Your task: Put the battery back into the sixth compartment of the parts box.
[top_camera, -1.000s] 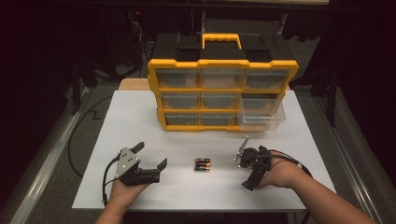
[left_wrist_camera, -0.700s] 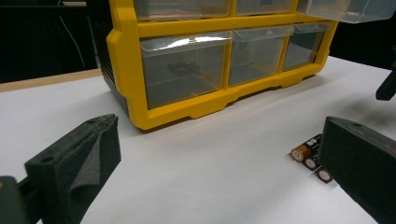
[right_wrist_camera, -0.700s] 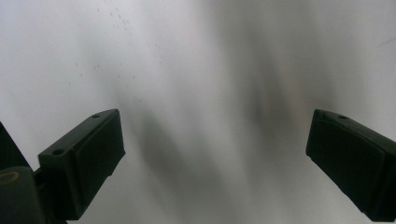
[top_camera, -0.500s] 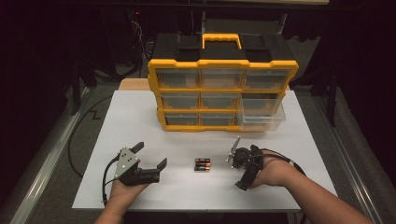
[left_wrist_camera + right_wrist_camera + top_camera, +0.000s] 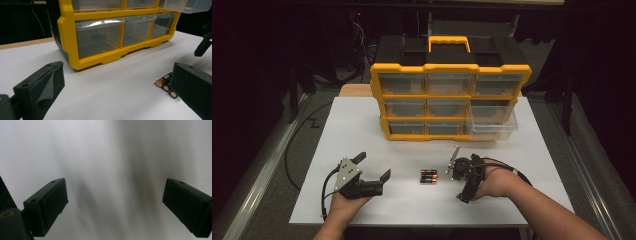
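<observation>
Three batteries [image 5: 428, 176] lie side by side on the white table [image 5: 362, 125], in front of the yellow drawer organizer [image 5: 449, 100]. My left gripper [image 5: 373, 165] rests left of them, open and holding nothing. In the left gripper view the batteries [image 5: 165, 83] sit just inside the right jaw, and the gripper [image 5: 116, 95] faces the organizer [image 5: 112, 37]. My right gripper [image 5: 458, 182] hovers just right of the batteries, tilted down at the table. Its view has the open gripper [image 5: 115, 205] over bare table [image 5: 107, 157] with nothing between the jaws.
The organizer's lower right clear drawer [image 5: 492, 127] is pulled out over the table; it also shows in the left gripper view [image 5: 186, 5]. A jaw of the other gripper [image 5: 202, 47] appears at the right there. Cables trail from both grippers.
My right gripper has moved left toward the batteries and tipped further down. The left gripper and the batteries have stayed where they were.
</observation>
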A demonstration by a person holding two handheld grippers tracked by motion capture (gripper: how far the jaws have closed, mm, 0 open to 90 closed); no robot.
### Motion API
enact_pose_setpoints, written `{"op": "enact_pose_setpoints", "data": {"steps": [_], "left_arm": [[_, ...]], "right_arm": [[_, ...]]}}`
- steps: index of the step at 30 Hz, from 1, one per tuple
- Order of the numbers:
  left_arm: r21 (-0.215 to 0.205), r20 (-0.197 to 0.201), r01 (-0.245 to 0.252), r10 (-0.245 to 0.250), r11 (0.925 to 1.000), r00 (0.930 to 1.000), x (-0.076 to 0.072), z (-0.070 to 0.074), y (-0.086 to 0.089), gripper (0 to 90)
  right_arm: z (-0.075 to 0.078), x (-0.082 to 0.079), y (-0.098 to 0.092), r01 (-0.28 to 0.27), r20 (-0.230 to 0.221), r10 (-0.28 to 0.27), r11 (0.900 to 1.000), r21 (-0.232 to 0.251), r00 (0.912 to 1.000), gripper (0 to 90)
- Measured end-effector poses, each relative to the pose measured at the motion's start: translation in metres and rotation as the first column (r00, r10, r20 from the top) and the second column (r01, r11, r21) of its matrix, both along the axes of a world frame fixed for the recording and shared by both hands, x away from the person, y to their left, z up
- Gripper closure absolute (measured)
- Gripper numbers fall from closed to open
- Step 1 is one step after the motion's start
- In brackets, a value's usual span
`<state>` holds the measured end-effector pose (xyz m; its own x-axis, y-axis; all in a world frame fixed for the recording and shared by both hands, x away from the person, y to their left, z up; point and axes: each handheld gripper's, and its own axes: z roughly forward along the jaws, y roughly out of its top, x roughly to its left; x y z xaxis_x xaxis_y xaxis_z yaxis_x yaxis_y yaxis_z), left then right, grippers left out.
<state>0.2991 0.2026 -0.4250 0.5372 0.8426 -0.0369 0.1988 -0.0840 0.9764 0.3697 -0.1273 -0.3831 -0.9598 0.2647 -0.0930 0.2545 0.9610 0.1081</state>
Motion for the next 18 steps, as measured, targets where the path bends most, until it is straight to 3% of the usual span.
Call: {"op": "enact_pose_setpoints", "data": {"steps": [18], "left_arm": [[-0.002, -0.002, 0.0, 0.0, 1.0, 1.0, 0.0, 0.0, 0.0, 0.5]], "right_arm": [[0.005, 0.002, 0.026, -0.066, 0.0, 0.066, 0.998, 0.014, 0.9978, 10.4]]}}
